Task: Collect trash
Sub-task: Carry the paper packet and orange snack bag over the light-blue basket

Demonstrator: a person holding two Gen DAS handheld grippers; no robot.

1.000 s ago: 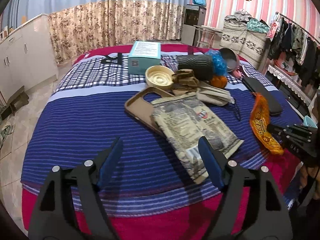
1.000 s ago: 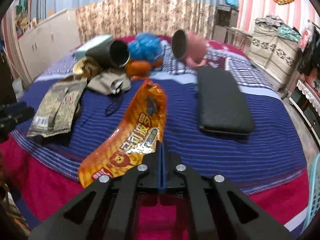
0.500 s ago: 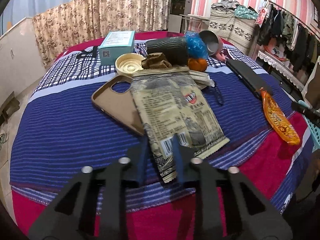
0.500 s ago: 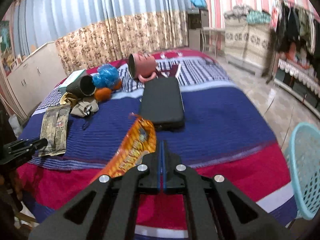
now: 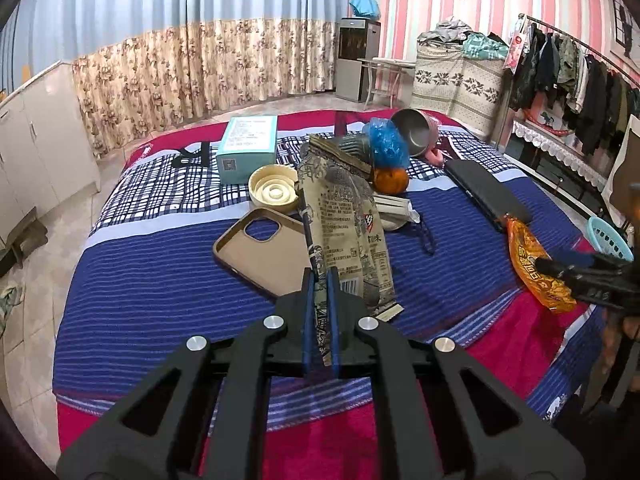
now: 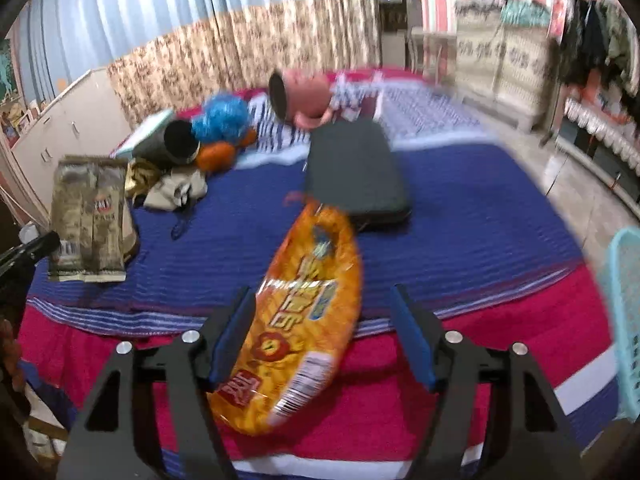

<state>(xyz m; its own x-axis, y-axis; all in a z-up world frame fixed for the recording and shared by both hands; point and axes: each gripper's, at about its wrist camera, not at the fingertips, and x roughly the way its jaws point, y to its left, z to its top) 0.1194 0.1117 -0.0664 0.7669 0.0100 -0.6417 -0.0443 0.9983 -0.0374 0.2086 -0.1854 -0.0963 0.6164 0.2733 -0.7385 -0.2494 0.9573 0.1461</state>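
The left gripper [image 5: 320, 300] is clamped on the near end of a long grey-green printed foil snack wrapper [image 5: 344, 224], its blue-lined fingers pressed against the wrapper's two faces. The wrapper rises tilted from the fingers over the middle of the striped blue and red bedspread [image 5: 160, 280], and in the left wrist view its far end overlaps a dark ribbed cylinder [image 5: 352, 146]. A tan phone case [image 5: 264, 256] lies flat on the bedspread just left of the wrapper, with a round cream plastic lid [image 5: 274, 190] and a pale teal cardboard box [image 5: 248, 148] beyond it toward the far edge of the bed. A crumpled blue plastic bag [image 5: 386, 144], an orange fruit [image 5: 390, 180] and a pink mug lying on its side [image 5: 412, 136] sit close together near the far right part of the bed. A flat black case [image 5: 484, 194] lies along the right side.

The right gripper [image 6: 324, 340] stands wide open, its fingers well apart. An orange crisp packet with a lion printed on it [image 6: 296, 320] is between them, nearer the left finger and touching it or nearly so; the view is blurred, so I cannot tell whether the packet rests on the bed's near red edge or is above it. A light turquoise plastic basket [image 6: 624, 320] stands off the bed at the right.
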